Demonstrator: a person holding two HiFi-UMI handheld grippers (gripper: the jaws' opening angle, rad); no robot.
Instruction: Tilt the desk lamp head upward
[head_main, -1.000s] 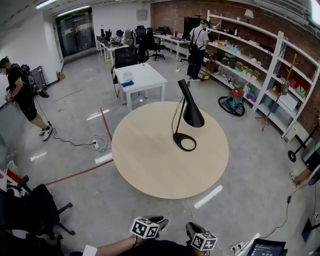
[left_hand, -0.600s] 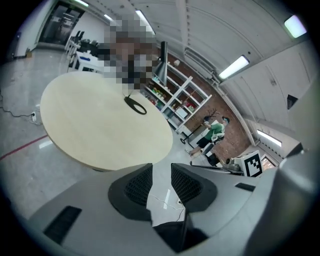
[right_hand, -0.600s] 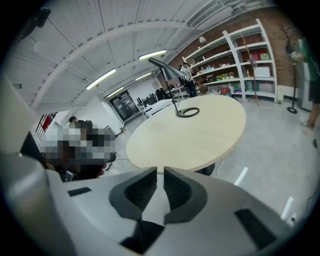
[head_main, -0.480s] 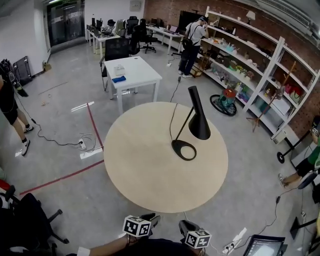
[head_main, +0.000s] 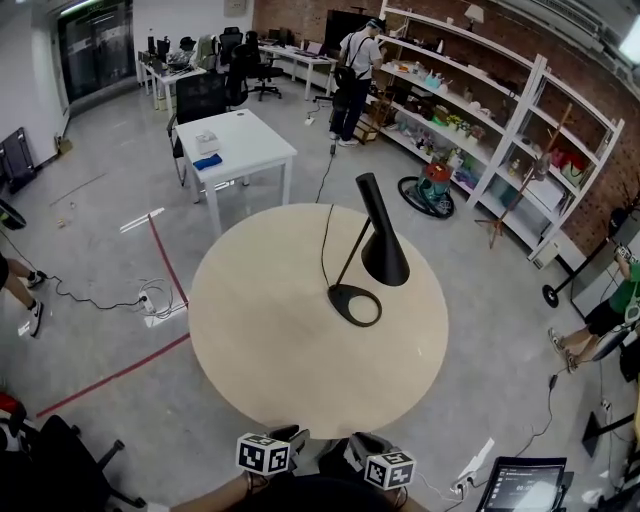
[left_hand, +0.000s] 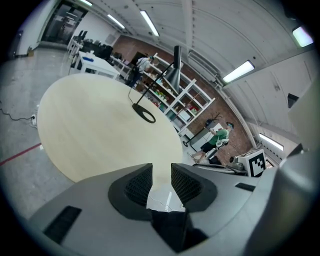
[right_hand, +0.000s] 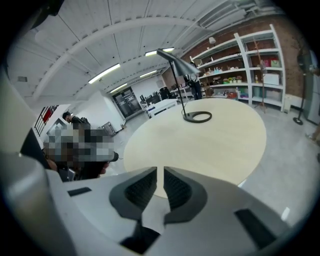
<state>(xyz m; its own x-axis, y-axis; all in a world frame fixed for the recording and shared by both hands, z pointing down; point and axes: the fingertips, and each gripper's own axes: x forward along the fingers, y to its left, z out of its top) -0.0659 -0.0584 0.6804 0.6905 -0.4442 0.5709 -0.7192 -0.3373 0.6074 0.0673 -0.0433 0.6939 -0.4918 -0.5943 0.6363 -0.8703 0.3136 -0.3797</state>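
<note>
A round pale-wood table (head_main: 270, 350) is filling the middle of a grey-floored workshop, with a red tape line (head_main: 120, 372) crossing the floor at left and white shelving (head_main: 490, 110) running along the brick wall at right. The black desk lamp (head_main: 372, 250) is standing right of the table's centre, its cone head (head_main: 385, 258) pointing down near the ring base (head_main: 355, 305). Both claws are hovering at the near edge, well apart from the lamp – the left gripper (left_hand: 161, 182) gaping and empty, the right gripper (right_hand: 160, 186) pinched closed on nothing.

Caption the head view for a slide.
Black lamp on a round table; left gripper and right gripper near its edge.
</note>
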